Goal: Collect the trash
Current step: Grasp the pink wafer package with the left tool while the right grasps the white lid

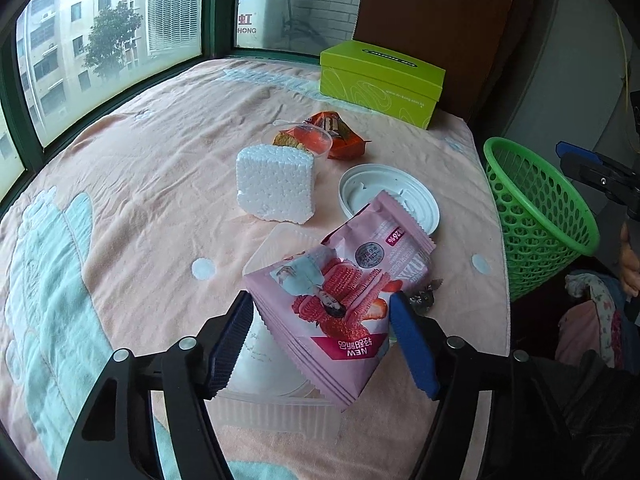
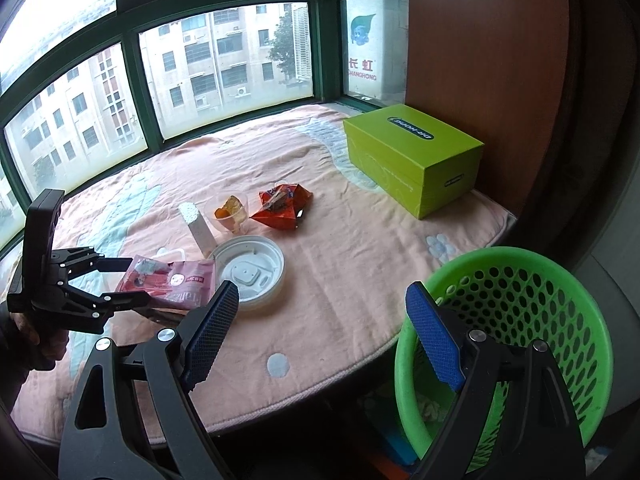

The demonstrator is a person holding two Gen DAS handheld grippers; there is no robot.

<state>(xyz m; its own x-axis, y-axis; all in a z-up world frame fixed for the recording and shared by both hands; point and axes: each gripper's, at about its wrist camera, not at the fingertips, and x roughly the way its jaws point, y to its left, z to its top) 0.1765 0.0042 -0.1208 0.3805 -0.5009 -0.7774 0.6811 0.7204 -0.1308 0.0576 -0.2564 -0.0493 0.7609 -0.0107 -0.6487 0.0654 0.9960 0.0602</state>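
A pink snack wrapper [image 1: 340, 292] lies on a clear plastic tray [image 1: 276, 412] on the pink cloth; it also shows in the right wrist view [image 2: 168, 280]. My left gripper [image 1: 320, 340] is open, its blue fingers on either side of the wrapper. Behind lie a white foam block [image 1: 276, 184], a white lid [image 1: 388, 196], a clear cup with food scraps [image 1: 308, 140] and an orange wrapper [image 1: 340, 136]. My right gripper [image 2: 320, 340] is open and empty at the table's front edge, beside a green mesh basket [image 2: 516, 292].
A lime green box [image 1: 384, 80] stands at the back right against a brown panel. Windows run along the back and left. The green basket [image 1: 536, 208] sits off the table's right edge. A crumpled silver foil scrap [image 1: 426, 294] lies next to the wrapper.
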